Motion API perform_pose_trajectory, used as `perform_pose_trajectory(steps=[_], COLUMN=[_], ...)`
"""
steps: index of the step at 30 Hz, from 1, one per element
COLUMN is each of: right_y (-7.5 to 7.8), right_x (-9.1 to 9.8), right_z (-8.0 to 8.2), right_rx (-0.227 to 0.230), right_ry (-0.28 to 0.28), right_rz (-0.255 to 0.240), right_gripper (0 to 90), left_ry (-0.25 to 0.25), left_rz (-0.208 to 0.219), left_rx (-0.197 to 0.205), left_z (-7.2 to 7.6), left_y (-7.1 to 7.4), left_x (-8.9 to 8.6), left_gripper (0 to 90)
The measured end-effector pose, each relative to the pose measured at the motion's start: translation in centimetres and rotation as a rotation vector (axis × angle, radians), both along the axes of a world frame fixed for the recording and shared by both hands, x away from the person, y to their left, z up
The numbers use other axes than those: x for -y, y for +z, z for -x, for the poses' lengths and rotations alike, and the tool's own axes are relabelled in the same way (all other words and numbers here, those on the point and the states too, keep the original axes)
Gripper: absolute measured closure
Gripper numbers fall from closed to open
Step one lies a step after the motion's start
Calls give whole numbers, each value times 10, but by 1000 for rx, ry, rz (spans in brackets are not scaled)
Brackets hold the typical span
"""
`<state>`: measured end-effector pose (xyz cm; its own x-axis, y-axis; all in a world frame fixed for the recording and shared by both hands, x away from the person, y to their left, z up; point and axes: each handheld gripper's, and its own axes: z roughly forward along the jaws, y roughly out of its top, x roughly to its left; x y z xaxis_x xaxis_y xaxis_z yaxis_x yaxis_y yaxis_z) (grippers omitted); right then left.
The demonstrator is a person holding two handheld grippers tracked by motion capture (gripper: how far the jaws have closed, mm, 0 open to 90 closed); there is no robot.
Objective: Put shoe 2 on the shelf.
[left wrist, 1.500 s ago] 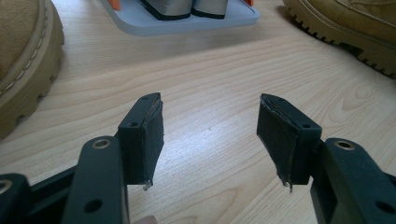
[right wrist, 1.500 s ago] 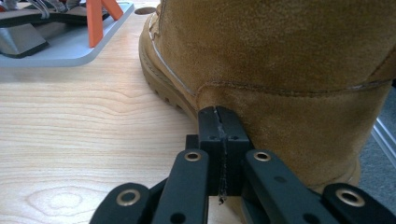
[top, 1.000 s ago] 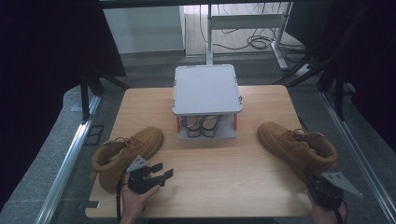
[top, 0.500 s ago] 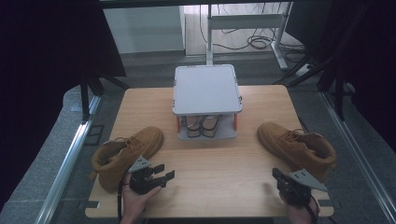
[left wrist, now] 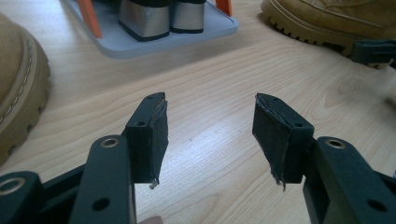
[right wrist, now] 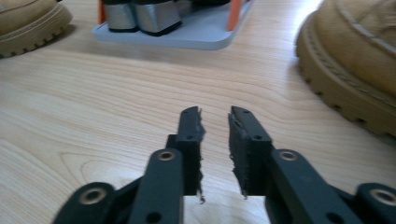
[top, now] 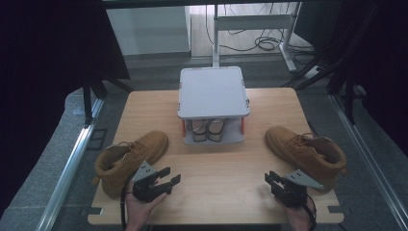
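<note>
Boots sitting loose on table [top: 216, 163]: left boot [top: 127, 156] near left gripper [top: 163, 179], right boot [top: 308, 151] beside right gripper [top: 275, 182]. Shoe rack [top: 214, 94] at far middle holding one pair [top: 208, 130] below. Both jaws apart, left closing, right opening, gripping nothing. Likely still waiting: shelving both boots.

Both tools are matte black with a squarish body. The left gripper [top: 169, 179] carries a grey three-cornered plate [top: 144, 170] on top, and the right gripper [top: 274, 178] has the same kind of plate [top: 303, 179]. A thin black cable [top: 124, 202] loops down beside the left hand [top: 140, 210]; another curls round by the right hand [top: 299, 217]. Up close, each jaw is a flat black bar with round silver-rimmed holes and small screw holes. The fingertips [left wrist: 152, 133] end in blocky black pads [right wrist: 243, 149] with ragged, frayed edges along their inner faces. No sleeves reach the hands.
</note>
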<state>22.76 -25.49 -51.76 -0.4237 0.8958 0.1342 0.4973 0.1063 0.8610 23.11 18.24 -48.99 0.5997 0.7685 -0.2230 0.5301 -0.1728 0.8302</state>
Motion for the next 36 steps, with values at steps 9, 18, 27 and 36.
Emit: perform_pose_trajectory(steps=[9, 18, 27, 36], right_y=[-9, -14, -19, -16], right_x=[-2, -2, -9, -4], right_z=[-6, -1, -2, 1], right_rx=[-46, -59, -85, -41], right_ry=[46, 57, 63, 21], right_rz=[-7, 7, 36, 26], right_gripper=[570, 545, 529, 537], left_ry=[72, 180, 309, 387], left_rz=[7, -19, -75, -101], left_rx=[48, 99, 52, -28], left_z=[11, 14, -8, -26], left_y=[29, 75, 86, 72], left_x=[-18, -68, -126, -157], left_gripper=[439, 421, 406, 413])
